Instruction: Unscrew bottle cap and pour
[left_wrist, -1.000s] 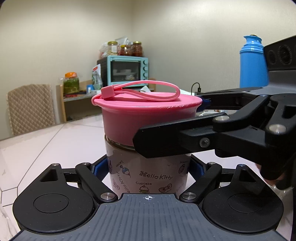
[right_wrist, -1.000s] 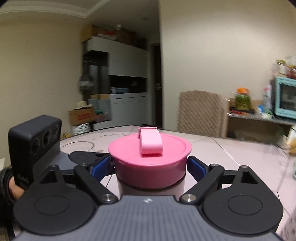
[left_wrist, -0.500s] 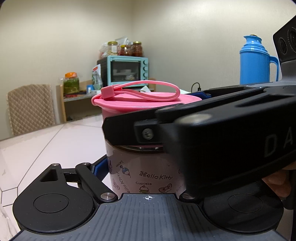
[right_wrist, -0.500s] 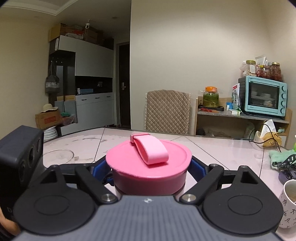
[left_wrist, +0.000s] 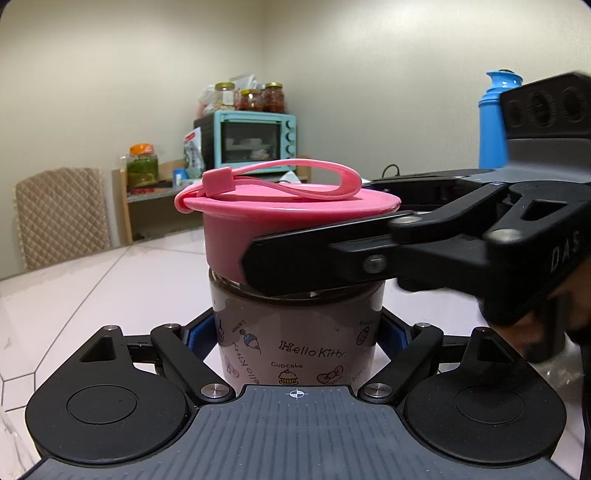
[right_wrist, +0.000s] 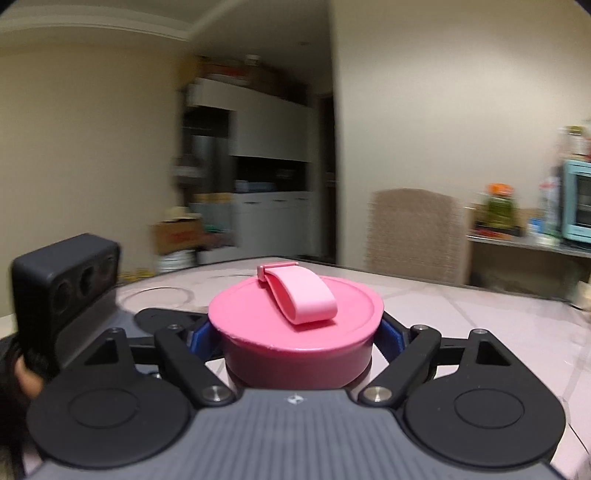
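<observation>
Left gripper (left_wrist: 295, 338) clamps bottle (left_wrist: 295, 332); right gripper (right_wrist: 295, 334) clamps cap (right_wrist: 295, 325).

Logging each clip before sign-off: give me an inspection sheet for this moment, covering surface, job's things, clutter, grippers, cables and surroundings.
Surface: pale tiled table, dark seams showing.
Job's things: Hello Kitty bottle upright on the table; pink cap on top, its strap loop lying across it.
Clutter: blue thermos at far right; nothing else seen near the bottle.
Grippers: left hand-held gripper clamps the bottle body; right hand-held gripper clamps the cap from the side.
Cables: black cable behind the cap.
Surroundings: teal toaster oven with jars on top, quilted chair, white cabinets, blurred.
</observation>
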